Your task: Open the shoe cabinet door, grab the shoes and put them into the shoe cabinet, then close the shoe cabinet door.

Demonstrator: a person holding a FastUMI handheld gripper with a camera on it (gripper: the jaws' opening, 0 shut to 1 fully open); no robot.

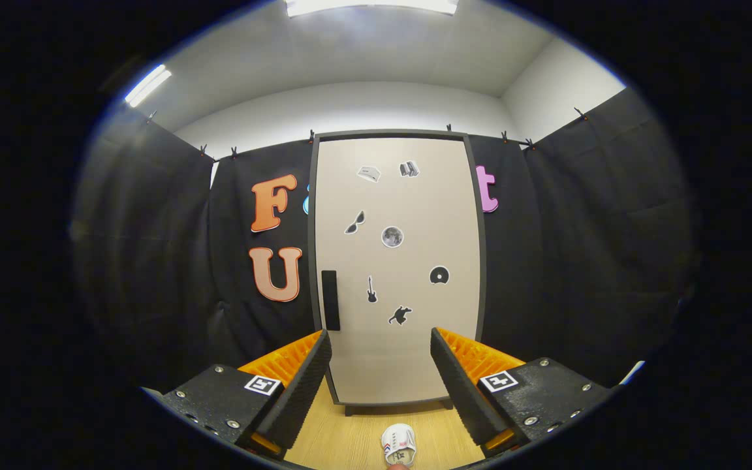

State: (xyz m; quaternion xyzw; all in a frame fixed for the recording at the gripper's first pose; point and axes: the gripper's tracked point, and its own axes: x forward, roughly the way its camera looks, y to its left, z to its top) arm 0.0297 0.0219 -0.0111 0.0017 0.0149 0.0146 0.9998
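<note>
The claw [381, 378] is gaping open, gripping nothing. The tall beige flat-panelled shoe cabinet [397, 274] is standing shut beyond it; its stiff black handle [329, 299] looks the place to hook. A light white shoe [399, 445] is lying on the wooden floor [350, 431] between the fingers.

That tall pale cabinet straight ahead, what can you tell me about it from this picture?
The shoe cabinet is a tall, upright box with a smooth beige door in a dark frame, standing on short dark feet on the wooden floor against the black cloth wall. Its door is shut. A dark vertical handle sits near the door's left edge, and small stickers dot the front. It stands beyond the gripper, whose fingers are open; nothing touches it.
</note>
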